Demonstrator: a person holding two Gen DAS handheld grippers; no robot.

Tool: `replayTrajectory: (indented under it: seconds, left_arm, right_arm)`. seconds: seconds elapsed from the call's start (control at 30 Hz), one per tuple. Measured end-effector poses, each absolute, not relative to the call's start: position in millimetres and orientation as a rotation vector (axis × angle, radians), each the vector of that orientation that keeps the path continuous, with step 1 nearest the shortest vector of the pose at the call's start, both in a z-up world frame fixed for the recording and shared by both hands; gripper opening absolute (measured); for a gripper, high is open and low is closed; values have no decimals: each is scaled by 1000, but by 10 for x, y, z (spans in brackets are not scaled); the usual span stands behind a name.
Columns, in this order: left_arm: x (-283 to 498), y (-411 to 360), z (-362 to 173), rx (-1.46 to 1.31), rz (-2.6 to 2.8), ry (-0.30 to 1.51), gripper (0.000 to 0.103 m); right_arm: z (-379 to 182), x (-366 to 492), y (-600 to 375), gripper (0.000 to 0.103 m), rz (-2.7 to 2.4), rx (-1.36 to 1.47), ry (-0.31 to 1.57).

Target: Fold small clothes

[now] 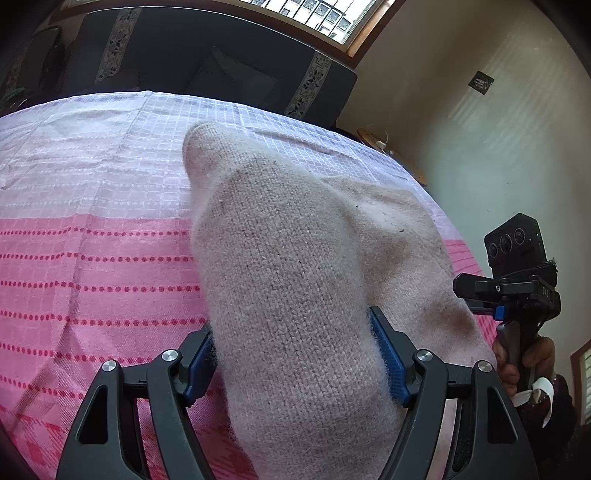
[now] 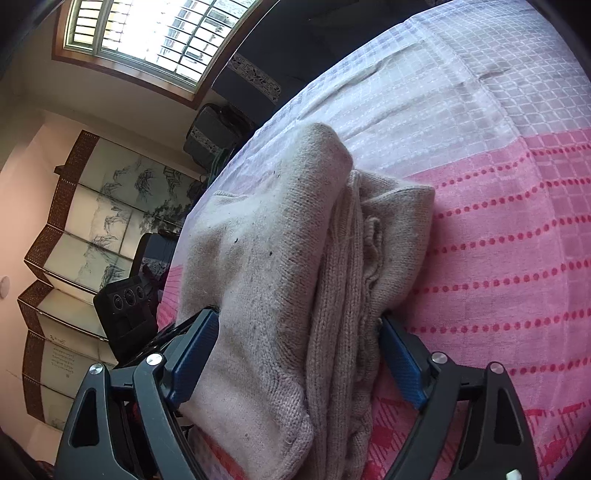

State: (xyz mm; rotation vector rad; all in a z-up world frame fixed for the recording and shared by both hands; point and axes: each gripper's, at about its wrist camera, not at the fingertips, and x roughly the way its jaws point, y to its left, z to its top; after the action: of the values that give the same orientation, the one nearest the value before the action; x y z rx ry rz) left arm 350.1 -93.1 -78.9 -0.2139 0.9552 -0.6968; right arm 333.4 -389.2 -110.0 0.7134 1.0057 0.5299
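Note:
A beige knit garment (image 1: 288,221) lies folded on a pink and white checked cloth (image 1: 92,258). My left gripper (image 1: 291,323) is shut on its near end, with blue pads (image 1: 389,354) pressed into the knit on both sides. In the right wrist view the same garment (image 2: 266,229) shows as stacked folded layers, ribbed in the middle. My right gripper (image 2: 298,316) stands open astride it, and the pads (image 2: 402,363) flank the folds without squeezing them. The garment's near edge is hidden under both tools.
A hand (image 1: 524,362) holds the right tool's handle at the cloth's right edge. A dark couch with patterned strips (image 1: 207,55) stands beyond the cloth, under a window (image 1: 314,14). A folding painted screen (image 2: 92,221) stands at the side. The checked cloth (image 2: 498,221) spreads wide around the garment.

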Motion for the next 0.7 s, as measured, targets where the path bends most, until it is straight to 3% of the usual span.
replayTrajectory:
  seconds: [0.03, 0.1, 0.2, 0.33, 0.4, 0.53, 0.6, 0.7]
  left_arm:
    - [3507, -922, -790, -220, -700, 958, 74]
    - [3515, -897, -790, -233, -707, 966, 76]
    - [3549, -857, -790, -256, -733, 985, 77]
    - [3612, -834, -780, -274, -758, 1021, 77]
    - [3655, -836, -782, -275, -772, 1033, 78]
    - [3720, -911, -763, -241, -806, 1052, 80]
    - [3749, -926, -767, -248, -821, 1060, 82]
    - [3776, -943, -762, -251, -829, 1060, 82]
  right_arm:
    - [-1093, 3308, -3877, 81, 525, 693, 1002]
    - [-1133, 3301, -3909, 50, 504, 687, 1018]
    - [-1218, 3261, -4020, 42, 537, 745, 1005]
    - [-1217, 3217, -4049, 47, 565, 768, 988]
    - [-1205, 3208, -4053, 58, 582, 789, 981]
    - [-1157, 3240, -3941, 68, 589, 744, 989]
    - [-1108, 3217, -3859, 80, 599, 722, 987]
    - [-1085, 3205, -3801, 80, 595, 682, 970]
